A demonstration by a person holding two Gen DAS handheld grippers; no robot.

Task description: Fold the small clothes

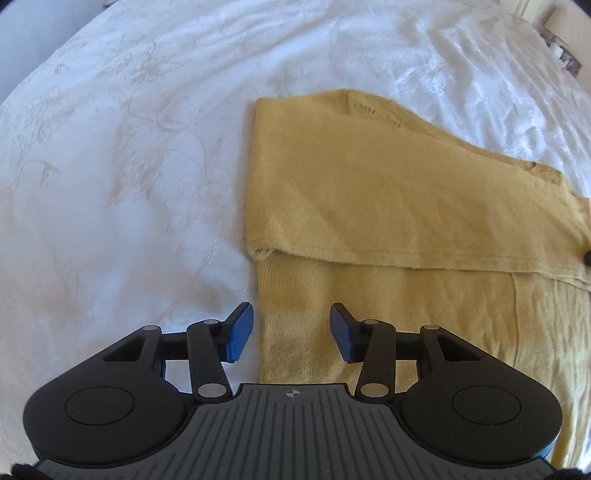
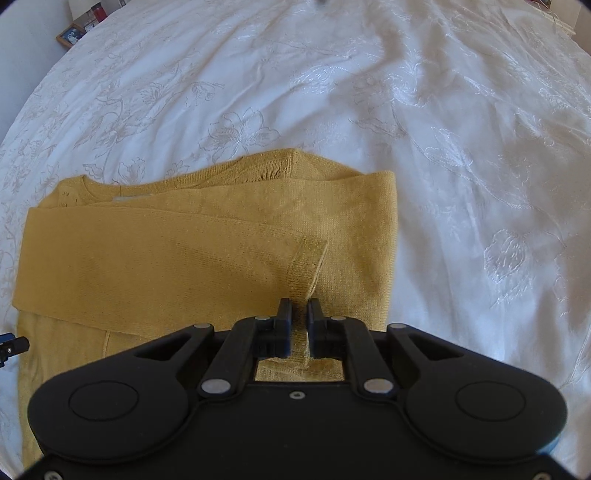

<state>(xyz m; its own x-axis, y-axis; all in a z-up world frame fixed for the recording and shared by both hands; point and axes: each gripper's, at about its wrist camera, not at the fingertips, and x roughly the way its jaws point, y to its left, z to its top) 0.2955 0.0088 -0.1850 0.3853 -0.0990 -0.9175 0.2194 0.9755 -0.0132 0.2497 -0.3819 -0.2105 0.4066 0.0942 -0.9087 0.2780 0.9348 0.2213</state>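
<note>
A mustard-yellow knit sweater [image 1: 388, 192] lies partly folded on the white bedspread, one sleeve laid across its body. My left gripper [image 1: 291, 328] is open and empty, hovering over the sweater's lower left edge, its blue pads [image 1: 240, 332] apart. In the right wrist view the sweater [image 2: 166, 258] fills the lower left. My right gripper [image 2: 299, 317] is shut on the ribbed cuff of a sleeve [image 2: 306, 266], which rises in a fold between the jaws.
The white embroidered bedspread [image 2: 443, 166] spreads all around the sweater. A framed photo and small items [image 2: 74, 33] stand beyond the bed's far left corner. The tip of the left gripper [image 2: 11, 347] shows at the left edge.
</note>
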